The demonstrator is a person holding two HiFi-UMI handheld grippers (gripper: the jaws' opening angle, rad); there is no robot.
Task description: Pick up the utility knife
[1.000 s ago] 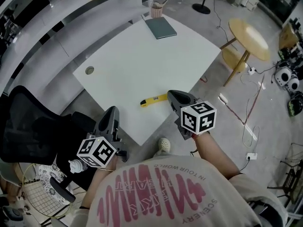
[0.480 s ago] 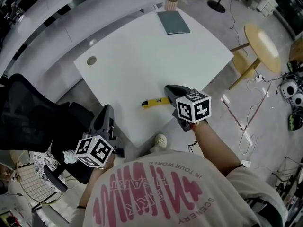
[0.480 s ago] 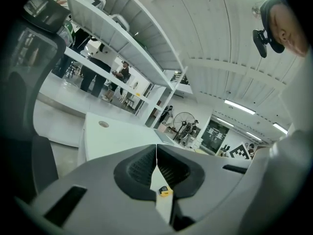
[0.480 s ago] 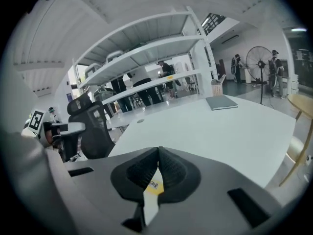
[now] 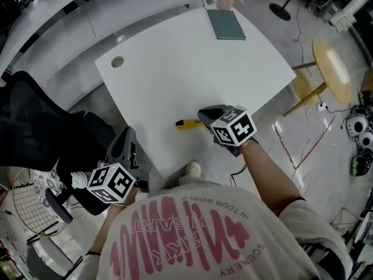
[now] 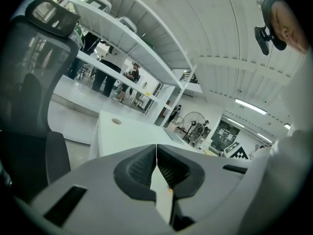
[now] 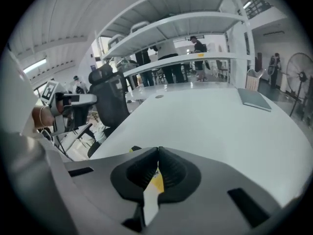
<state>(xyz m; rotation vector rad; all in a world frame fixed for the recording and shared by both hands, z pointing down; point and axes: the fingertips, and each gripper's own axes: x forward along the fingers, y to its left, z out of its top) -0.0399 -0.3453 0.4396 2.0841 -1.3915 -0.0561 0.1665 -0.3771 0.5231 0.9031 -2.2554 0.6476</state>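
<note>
Right claw pressed together, empty, right beside the yellow utility knife on the counter; left claw pressed together too, well apart from the knife.

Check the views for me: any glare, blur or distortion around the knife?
Head view: sharp, evenly lit, no glare on the table; utility knife clear. Right gripper view: strong fisheye bend, dark corners, knife only a yellow sliver behind the shut right gripper. Left gripper view: same bend.
</note>
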